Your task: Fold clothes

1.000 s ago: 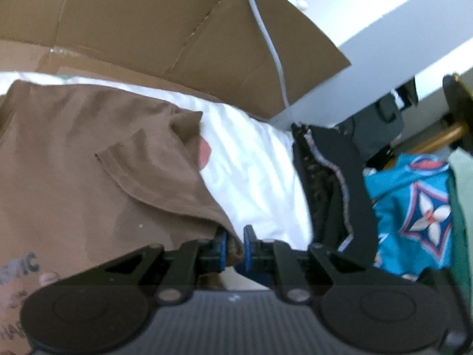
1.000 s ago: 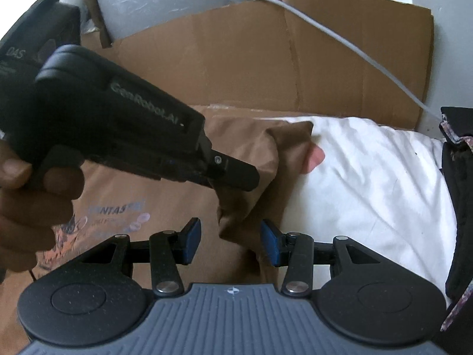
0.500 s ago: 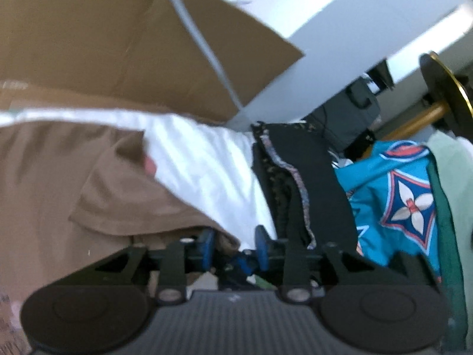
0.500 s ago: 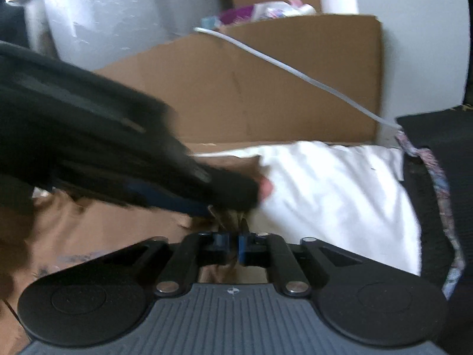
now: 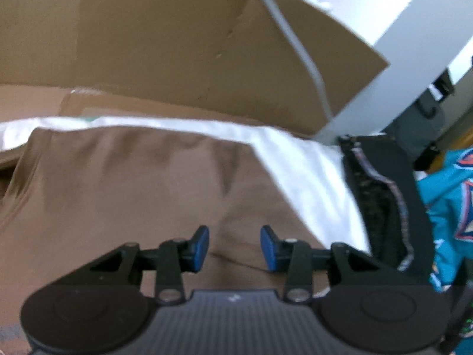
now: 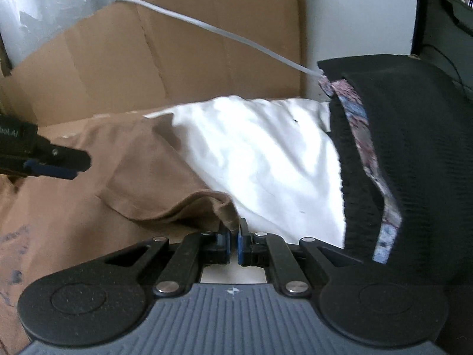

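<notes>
Brown shirt [image 6: 74, 222] print blurred, unreadable, cut off at left edge.

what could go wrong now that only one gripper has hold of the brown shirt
1. The right gripper pinches only a thin bit of the brown shirt's sleeve hem; a pull could slip it free.
2. The left gripper, whose jaws have just been opening, hangs over the shirt with nothing clamped, so a one-sided pull may skew or bunch the fold.
3. The dark patterned garment lies close to the right gripper on the white sheet and could get dragged along.
</notes>
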{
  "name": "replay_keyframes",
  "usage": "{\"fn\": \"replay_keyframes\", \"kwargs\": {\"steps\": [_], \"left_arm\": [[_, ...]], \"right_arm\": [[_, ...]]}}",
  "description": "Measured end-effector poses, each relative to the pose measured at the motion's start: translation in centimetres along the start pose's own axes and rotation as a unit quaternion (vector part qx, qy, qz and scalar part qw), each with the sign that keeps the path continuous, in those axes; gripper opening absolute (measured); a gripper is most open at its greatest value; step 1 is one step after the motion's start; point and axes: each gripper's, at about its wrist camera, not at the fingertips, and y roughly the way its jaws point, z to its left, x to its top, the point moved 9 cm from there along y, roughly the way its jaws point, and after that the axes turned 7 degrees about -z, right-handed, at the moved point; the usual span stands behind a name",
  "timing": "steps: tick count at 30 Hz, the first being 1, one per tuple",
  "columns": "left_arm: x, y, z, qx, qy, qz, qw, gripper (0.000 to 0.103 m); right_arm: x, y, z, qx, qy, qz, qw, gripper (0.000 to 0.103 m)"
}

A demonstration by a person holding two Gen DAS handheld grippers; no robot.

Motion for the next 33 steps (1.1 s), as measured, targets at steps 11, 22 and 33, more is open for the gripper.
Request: {"fn": "replay_keyframes", "kwargs": {"steps": [11, 22, 33], "left_arm": [[-0.6, 4.1, 0.2, 0.011, 0.021, 0.032, 0.9992, 0.049], [-0.5, 6.2, -1.1, 0.002, 0.003, 0.071, 0.9975, 0.002], [6.3, 5.4, -2.5, -0.022, -0.023, 0.011, 0.9994, 0.000]], "right_arm": [[-1.0, -0.5, -1.6, -0.018, -0.001, -0.001, 1.000, 0.010], [-0.4, -1.9, -1.9, -0.025, -0.004, -0.029, 0.999, 0.009], [2.4, -4.0, -1.5, -0.025, -0.017, -0.084, 0.996, 0.009]]}}
